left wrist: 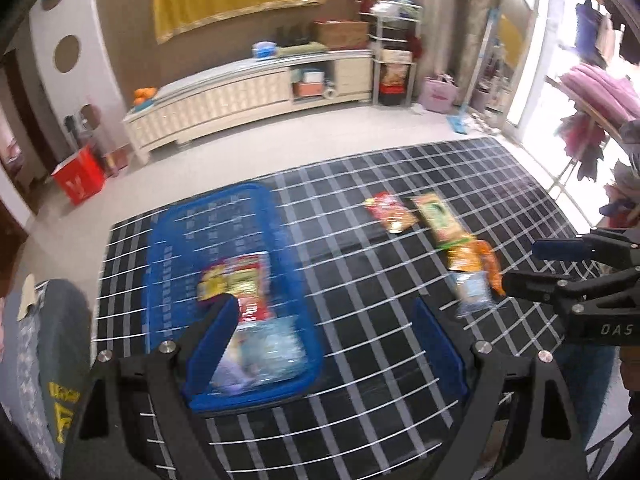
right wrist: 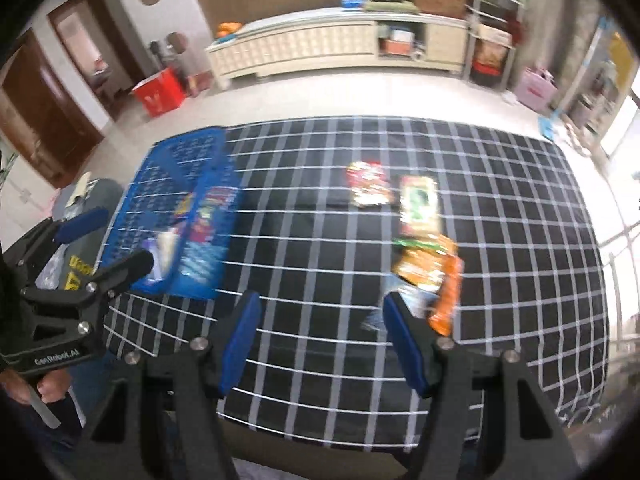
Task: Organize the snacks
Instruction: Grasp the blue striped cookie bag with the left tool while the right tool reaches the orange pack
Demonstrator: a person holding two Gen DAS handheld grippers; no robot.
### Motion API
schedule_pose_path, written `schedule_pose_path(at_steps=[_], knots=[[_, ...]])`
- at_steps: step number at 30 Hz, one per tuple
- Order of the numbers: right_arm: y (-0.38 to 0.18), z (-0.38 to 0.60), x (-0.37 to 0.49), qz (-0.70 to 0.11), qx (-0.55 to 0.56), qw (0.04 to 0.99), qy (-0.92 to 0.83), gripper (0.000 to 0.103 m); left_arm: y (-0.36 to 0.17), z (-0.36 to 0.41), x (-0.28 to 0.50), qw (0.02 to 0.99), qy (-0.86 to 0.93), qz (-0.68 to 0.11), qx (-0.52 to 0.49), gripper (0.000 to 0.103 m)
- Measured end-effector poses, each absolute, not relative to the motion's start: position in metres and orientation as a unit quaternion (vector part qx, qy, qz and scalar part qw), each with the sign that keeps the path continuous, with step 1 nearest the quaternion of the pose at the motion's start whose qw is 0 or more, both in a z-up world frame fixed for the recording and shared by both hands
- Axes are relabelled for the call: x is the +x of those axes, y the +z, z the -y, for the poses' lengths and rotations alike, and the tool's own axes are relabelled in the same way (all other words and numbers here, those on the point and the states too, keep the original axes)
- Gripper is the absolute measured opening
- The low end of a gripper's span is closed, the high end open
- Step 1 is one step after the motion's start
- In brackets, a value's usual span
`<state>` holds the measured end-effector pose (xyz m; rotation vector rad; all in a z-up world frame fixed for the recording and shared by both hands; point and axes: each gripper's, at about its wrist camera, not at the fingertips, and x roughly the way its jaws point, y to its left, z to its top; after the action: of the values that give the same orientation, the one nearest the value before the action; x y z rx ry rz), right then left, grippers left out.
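Observation:
A blue basket [left wrist: 172,240] [right wrist: 168,160] stands at the table's left and holds a red-yellow snack bag [left wrist: 244,280] and a pale blue bag [left wrist: 268,352]. A row of snacks lies on the right: a red packet [left wrist: 390,210] [right wrist: 368,184], a green packet [left wrist: 438,218] [right wrist: 420,204], an orange bag [left wrist: 472,258] [right wrist: 432,268] and a light blue bag [left wrist: 474,294]. My left gripper [left wrist: 324,344] is open and empty above the basket's near right corner. My right gripper [right wrist: 320,340] is open and empty, just short of the orange bag.
The table wears a black cloth with a white grid [left wrist: 360,280] [right wrist: 320,240]. A grey chair back [left wrist: 52,340] stands at the table's left. A long white cabinet [left wrist: 248,92] and a red box [left wrist: 78,176] are on the floor beyond.

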<state>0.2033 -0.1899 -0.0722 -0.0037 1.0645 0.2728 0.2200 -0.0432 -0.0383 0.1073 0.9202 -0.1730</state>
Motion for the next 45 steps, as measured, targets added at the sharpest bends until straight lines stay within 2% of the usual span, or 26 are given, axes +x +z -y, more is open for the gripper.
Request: schedule_pose_path(at_steps=[13, 16, 18, 20, 33, 45], knots=[[-0.123, 0.283, 0.215, -0.532, 0.026, 0.842, 0.089, 0.074, -0.096, 0.164, 0.252, 0.849, -0.158, -0.496, 0.085, 0.086], [-0.136, 0.296, 0.22, -0.534, 0.016, 0.842, 0.074, 0.08, -0.118, 0.179, 0.261, 0.837, -0.164, -0.513, 0.091, 0.087], [-0.142, 0.302, 0.222, -0.531, 0.0, 0.845, 0.064, 0.092, -0.132, 0.187, 0.268, 0.83, -0.165, -0.525, 0.091, 0.087], [-0.15, 0.308, 0.226, -0.533, -0.003, 0.844, 0.061, 0.096, -0.143, 0.193, 0.274, 0.824, -0.167, -0.535, 0.086, 0.089], [-0.2, 0.362, 0.245, -0.566, 0.026, 0.824, 0.012, 0.102, -0.219, 0.248, 0.314, 0.786, -0.173, -0.584, 0.108, 0.089], [-0.216, 0.369, 0.25, -0.581, 0.028, 0.814, 0.014, 0.102, -0.246, 0.276, 0.33, 0.774, -0.169, -0.593, 0.144, 0.089]])
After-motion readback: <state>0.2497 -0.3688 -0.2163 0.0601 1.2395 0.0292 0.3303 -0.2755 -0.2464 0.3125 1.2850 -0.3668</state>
